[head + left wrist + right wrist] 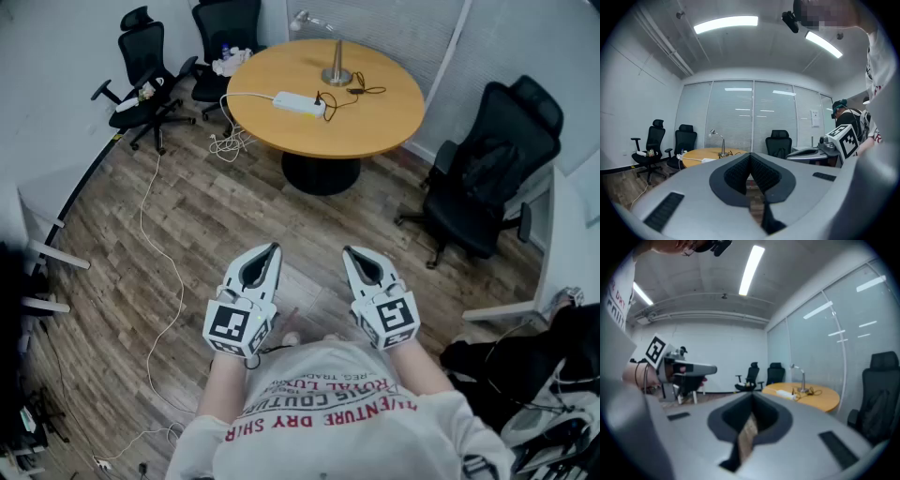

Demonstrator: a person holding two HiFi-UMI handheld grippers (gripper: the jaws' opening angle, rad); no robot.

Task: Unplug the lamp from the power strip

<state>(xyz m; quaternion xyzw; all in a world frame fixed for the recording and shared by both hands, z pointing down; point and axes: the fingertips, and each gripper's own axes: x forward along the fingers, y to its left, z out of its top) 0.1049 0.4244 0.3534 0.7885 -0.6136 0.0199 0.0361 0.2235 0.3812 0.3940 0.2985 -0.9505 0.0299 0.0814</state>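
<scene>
In the head view, the left hand-held gripper (272, 249) and the right hand-held gripper (349, 251) are held side by side before the body, over the wood-plank floor (216, 225). They are well apart from the round light-wood worktop (375, 117). There the slim silver desk lamp (336, 67) stands near the long white power strip (300, 103), with the black plug (319, 97) seated at the strip's end nearest the lamp. In the left gripper view, the jaws are seen clenched together with nothing between them, the worktop far ahead. In the right gripper view, the jaws are likewise pressed together and empty. The approach is judged to be the step in hand. The worktop should be reached first and the jaws opened. The strip is best pinned by one gripper while the plug body, not its cord, is pulled straight out.
</scene>
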